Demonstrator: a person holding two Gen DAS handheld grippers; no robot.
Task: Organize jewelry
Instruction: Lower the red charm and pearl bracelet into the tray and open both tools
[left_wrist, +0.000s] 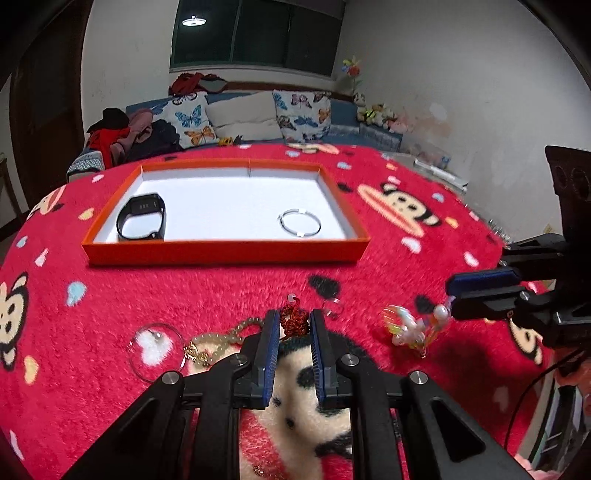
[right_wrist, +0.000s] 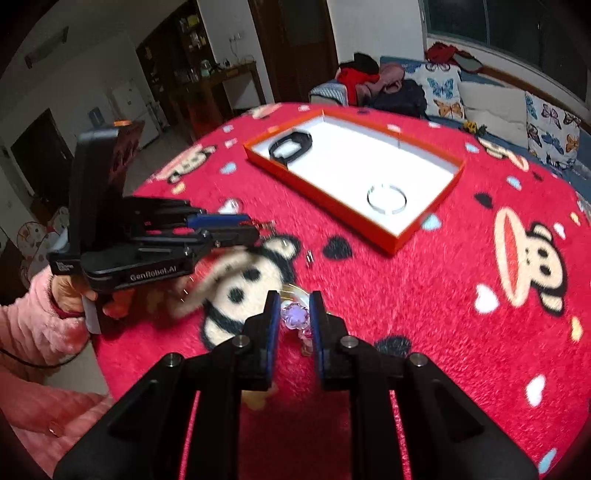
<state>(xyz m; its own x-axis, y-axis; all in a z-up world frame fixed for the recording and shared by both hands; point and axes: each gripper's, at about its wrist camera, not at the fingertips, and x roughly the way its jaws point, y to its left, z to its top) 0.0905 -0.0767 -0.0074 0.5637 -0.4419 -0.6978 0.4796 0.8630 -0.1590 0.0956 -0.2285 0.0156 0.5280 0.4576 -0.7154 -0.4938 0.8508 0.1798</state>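
Observation:
An orange tray (left_wrist: 221, 253) with a white floor holds a black watch band (left_wrist: 142, 218) and a silver bangle (left_wrist: 300, 223); it also shows in the right wrist view (right_wrist: 369, 225). My left gripper (left_wrist: 294, 321) is open around a red knotted charm (left_wrist: 293, 320) on the blanket. A gold bead bracelet (left_wrist: 221, 338), a clear ring with a pearl (left_wrist: 155, 345) and a small silver ring (left_wrist: 332, 308) lie near it. My right gripper (right_wrist: 294, 314) is open around a purple crystal piece (right_wrist: 293, 315), the colourful beaded ornament (left_wrist: 413, 326) in the left wrist view.
A red fleece blanket (left_wrist: 184, 295) with monkey faces covers the round table. A sofa with butterfly cushions (left_wrist: 303, 114) and clothes stands behind. The left gripper (right_wrist: 225, 225) and the pink-sleeved hand (right_wrist: 48, 325) holding it show at left in the right wrist view.

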